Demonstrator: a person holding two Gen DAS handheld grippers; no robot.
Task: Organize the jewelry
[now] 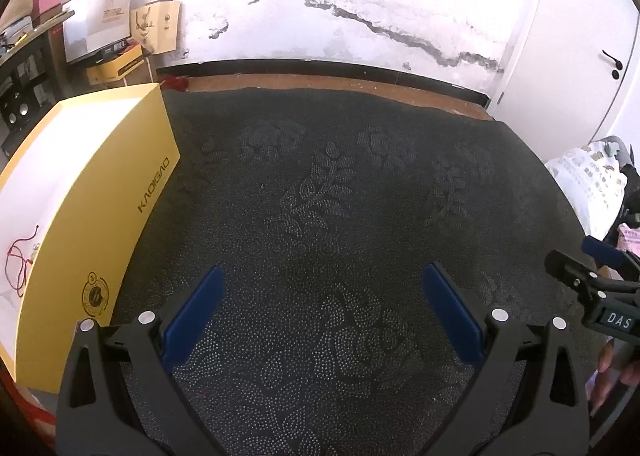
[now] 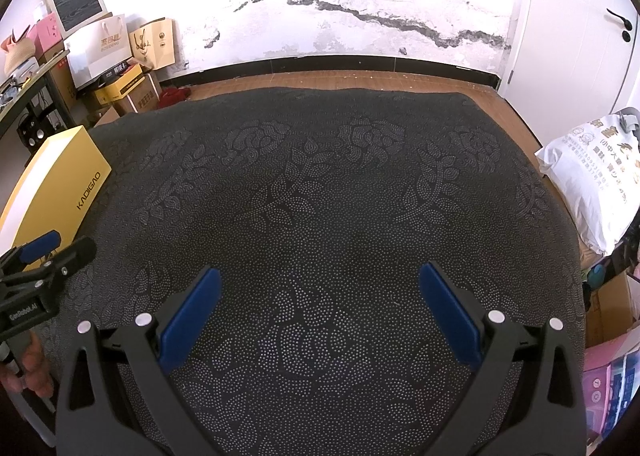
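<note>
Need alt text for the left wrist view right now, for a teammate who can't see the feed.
The open, empty left gripper hovers over a dark floral-patterned cloth. At left, an open yellow box holds a red cord on its white lining. The right gripper shows at the right edge.

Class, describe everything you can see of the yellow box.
The yellow box is an open, cardboard-looking carton with a white inside and "KADIGAO" plus a round emblem printed on its long side. It stands at the left edge of the dark patterned cloth. A thin red cord lies inside. Neither pair of tongs touches it.
</note>
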